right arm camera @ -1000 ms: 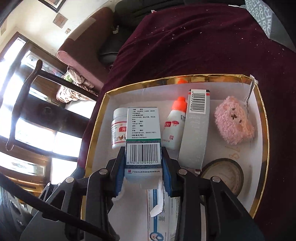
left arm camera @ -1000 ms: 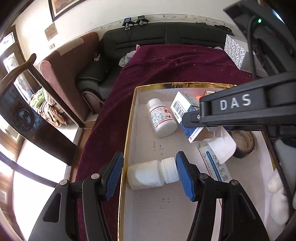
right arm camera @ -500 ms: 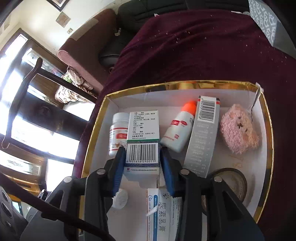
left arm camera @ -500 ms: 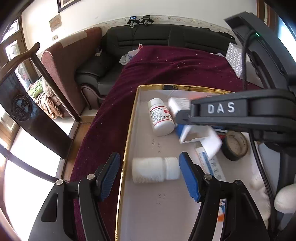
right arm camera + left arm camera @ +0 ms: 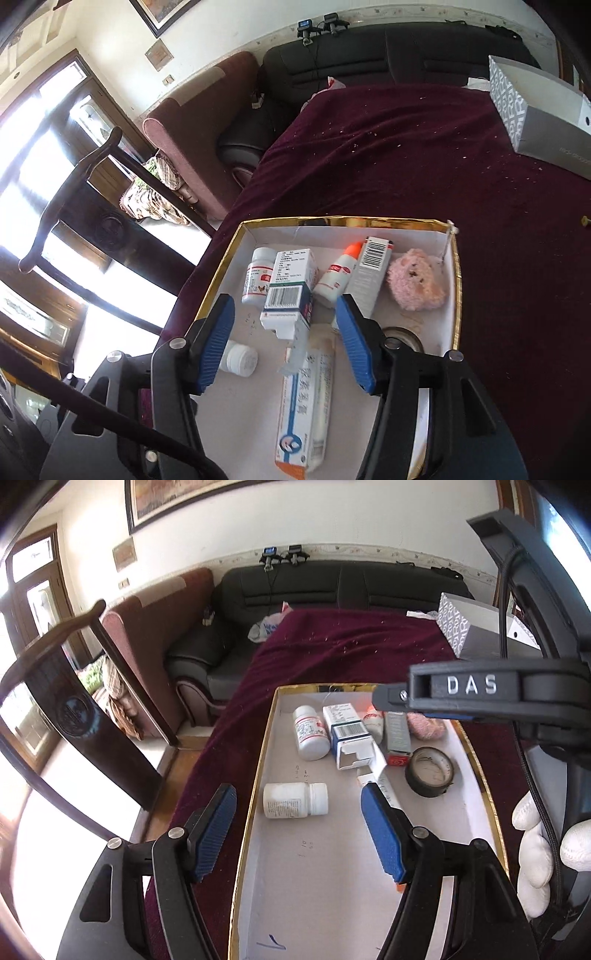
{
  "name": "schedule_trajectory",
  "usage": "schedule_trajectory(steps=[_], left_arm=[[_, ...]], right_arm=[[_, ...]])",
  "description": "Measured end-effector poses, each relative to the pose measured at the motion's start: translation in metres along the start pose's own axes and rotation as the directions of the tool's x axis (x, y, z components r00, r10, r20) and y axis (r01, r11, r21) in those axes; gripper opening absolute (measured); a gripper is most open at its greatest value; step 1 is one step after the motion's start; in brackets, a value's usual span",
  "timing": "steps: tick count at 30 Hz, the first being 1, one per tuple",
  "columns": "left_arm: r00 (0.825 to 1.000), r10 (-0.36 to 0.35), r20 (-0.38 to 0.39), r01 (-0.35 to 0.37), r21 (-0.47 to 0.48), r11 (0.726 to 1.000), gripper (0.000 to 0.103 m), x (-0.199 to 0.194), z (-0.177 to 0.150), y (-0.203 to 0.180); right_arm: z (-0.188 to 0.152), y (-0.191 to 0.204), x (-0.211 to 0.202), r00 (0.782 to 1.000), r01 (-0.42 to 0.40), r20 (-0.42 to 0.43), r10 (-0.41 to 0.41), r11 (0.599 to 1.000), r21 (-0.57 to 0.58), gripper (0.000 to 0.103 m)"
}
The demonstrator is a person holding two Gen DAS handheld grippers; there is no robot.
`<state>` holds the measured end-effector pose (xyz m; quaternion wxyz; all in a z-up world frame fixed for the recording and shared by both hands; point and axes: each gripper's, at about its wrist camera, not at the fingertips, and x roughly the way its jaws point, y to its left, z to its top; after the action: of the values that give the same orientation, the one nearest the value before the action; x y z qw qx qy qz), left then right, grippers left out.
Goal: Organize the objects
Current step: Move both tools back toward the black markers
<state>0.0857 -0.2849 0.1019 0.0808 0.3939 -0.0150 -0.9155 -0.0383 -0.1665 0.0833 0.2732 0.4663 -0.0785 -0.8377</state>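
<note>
- Left gripper (image 5: 298, 829) — jaws just opening, apart, above the lying white bottle (image 5: 295, 800), not touching it.
- Right gripper (image 5: 284, 341) — jaws just opening, clear of the barcoded box (image 5: 290, 295).
- Both items rest inside the gold-rimmed tray (image 5: 457, 280) on the maroon cloth (image 5: 406, 155).

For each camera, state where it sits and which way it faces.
Left wrist: sits on the left tool, angled down into the gold-rimmed box at a lying white bottle; own blue pads, right tool and a white-gloved hand show.
Right wrist: sits on the right tool, facing down over the barcoded carton; own pads show.
Shared: box, white bottle, carton, pink plush, black sofa.
</note>
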Motion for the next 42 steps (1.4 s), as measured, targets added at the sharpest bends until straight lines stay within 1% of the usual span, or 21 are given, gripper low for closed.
schedule_trajectory(steps=[6,9,12,16,23,28,29,31,34,35,36,38,40,41,42], left_arm=[[0.999,-0.002,0.049,0.0,0.036,0.999,0.064,-0.026,0.0,-0.017],[0.998,-0.006,0.064,0.003,0.057,0.998,0.065,-0.035,0.001,-0.03],[0.997,-0.014,0.073,0.008,0.081,0.997,0.065,-0.043,0.0,-0.045],[0.996,-0.022,0.081,0.013,0.12,0.993,0.065,-0.051,-0.001,-0.07],[0.995,-0.066,0.081,0.048,0.204,0.978,0.065,-0.061,-0.004,-0.122],[0.99,-0.131,0.052,0.115,0.24,0.964,0.065,-0.059,-0.006,-0.156],[0.988,-0.151,0.041,0.137,0.241,0.961,0.065,-0.058,-0.007,-0.163],[0.978,-0.21,0.007,0.202,0.237,0.95,0.064,-0.053,-0.01,-0.178],[0.96,-0.275,-0.049,0.279,0.229,0.933,0.064,-0.044,-0.015,-0.2],[0.95,-0.303,-0.078,0.313,0.227,0.922,0.064,-0.038,-0.017,-0.211],[0.945,-0.315,-0.092,0.328,0.226,0.917,0.064,-0.033,-0.019,-0.218],[0.939,-0.325,-0.109,0.342,0.23,0.911,0.064,-0.025,-0.025,-0.235],[0.921,-0.362,-0.145,0.387,0.227,0.894,0.064,-0.014,-0.031,-0.251],[0.909,-0.381,-0.169,0.411,0.215,0.886,0.064,-0.007,-0.034,-0.259],[0.902,-0.39,-0.185,0.424,0.205,0.882,0.064,-0.002,-0.037,-0.265]], right_arm=[[-0.013,-0.017,-0.031,0.999,0.015,0.032,-0.015,1.0,-0.009,0.057],[-0.017,-0.033,-0.051,0.998,0.016,0.053,-0.017,1.0,0.013,0.057],[-0.022,-0.052,-0.071,0.996,0.028,0.081,-0.031,0.999,0.038,0.061],[-0.027,-0.082,-0.097,0.993,0.033,0.112,-0.042,0.996,0.086,0.062],[-0.037,-0.127,-0.131,0.986,0.056,0.146,-0.077,0.988,0.143,0.062],[-0.047,-0.169,-0.156,0.979,0.078,0.168,-0.114,0.975,0.207,0.064],[-0.05,-0.181,-0.163,0.977,0.085,0.172,-0.125,0.97,0.226,0.064],[-0.057,-0.204,-0.174,0.972,0.102,0.18,-0.152,0.96,0.262,0.064],[-0.07,-0.246,-0.196,0.959,0.137,0.187,-0.211,0.93,0.342,0.064],[-0.075,-0.262,-0.205,0.955,0.147,0.188,-0.231,0.915,0.375,0.064],[-0.08,-0.276,-0.212,0.951,0.156,0.187,-0.248,0.903,0.401,0.064],[-0.089,-0.3,-0.222,0.942,0.181,0.176,-0.284,0.877,0.445,0.065],[-0.094,-0.32,-0.226,0.94,0.194,0.159,-0.302,0.857,0.478,0.065],[-0.095,-0.329,-0.226,0.943,0.188,0.152,-0.296,0.851,0.49,0.065],[-0.096,-0.336,-0.224,0.947,0.18,0.144,-0.286,0.848,0.499,0.065]])
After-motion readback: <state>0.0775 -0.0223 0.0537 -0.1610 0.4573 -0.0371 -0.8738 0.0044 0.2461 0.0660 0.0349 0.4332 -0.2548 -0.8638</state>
